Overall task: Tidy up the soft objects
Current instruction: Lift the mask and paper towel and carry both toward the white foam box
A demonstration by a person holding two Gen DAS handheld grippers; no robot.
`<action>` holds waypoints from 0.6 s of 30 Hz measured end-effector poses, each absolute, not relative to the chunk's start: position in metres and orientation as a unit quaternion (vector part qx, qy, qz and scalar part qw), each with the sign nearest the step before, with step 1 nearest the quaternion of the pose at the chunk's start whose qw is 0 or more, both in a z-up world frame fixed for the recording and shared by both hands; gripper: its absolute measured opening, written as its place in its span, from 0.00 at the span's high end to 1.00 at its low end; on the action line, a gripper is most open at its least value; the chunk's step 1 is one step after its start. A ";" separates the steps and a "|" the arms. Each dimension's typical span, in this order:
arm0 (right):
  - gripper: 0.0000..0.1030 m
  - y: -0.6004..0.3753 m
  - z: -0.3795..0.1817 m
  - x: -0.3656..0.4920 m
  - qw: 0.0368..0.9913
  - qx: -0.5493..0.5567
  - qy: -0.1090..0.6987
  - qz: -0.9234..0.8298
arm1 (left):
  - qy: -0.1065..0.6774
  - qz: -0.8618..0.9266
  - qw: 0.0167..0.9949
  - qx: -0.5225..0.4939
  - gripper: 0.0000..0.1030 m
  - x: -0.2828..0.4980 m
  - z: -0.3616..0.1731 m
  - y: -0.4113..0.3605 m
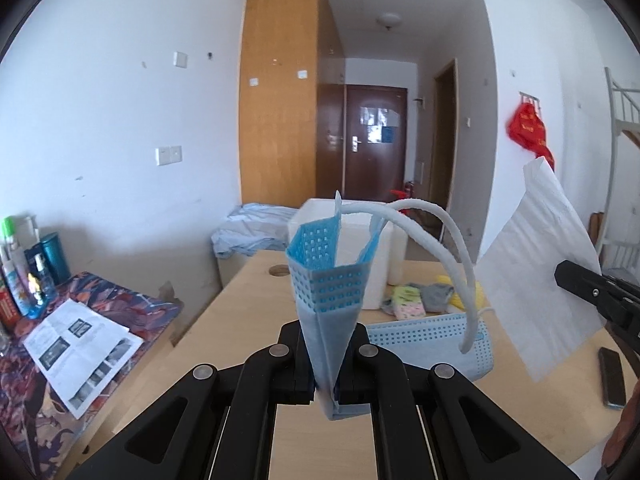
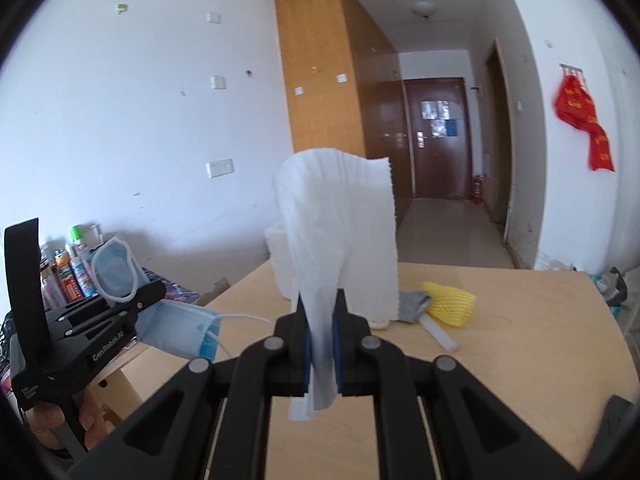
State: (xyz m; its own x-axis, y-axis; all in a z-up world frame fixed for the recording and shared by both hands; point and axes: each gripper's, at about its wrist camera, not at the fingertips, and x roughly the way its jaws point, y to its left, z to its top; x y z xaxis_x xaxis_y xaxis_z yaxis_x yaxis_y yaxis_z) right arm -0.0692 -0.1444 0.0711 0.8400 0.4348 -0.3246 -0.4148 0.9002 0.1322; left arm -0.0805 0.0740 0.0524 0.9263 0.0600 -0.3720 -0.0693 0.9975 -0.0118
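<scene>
My left gripper is shut on a folded blue face mask that stands up out of the jaws, its white ear loop arching to the right. A second blue mask shows just beyond it, low over the wooden table; I cannot tell whether it rests or hangs. My right gripper is shut on a white tissue sheet held upright. In the right wrist view the left gripper is at the left with its mask. In the left wrist view the right gripper and its sheet are at the right.
A white foam box stands mid-table. By it lie a grey sock, a yellow mesh piece and a clear tube. A dark phone lies at the right. Bottles and a leaflet sit on the left side surface.
</scene>
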 end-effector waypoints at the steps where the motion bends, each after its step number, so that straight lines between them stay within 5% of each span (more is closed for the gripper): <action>1: 0.89 -0.142 0.072 -0.069 0.958 0.027 0.175 0.226 | 0.189 0.035 0.981 -0.013 0.95 -0.080 0.052 0.076; 18: 0.89 -0.115 0.080 -0.041 0.954 0.019 0.169 0.246 | 0.178 0.069 0.981 -0.009 0.95 -0.050 0.060 0.085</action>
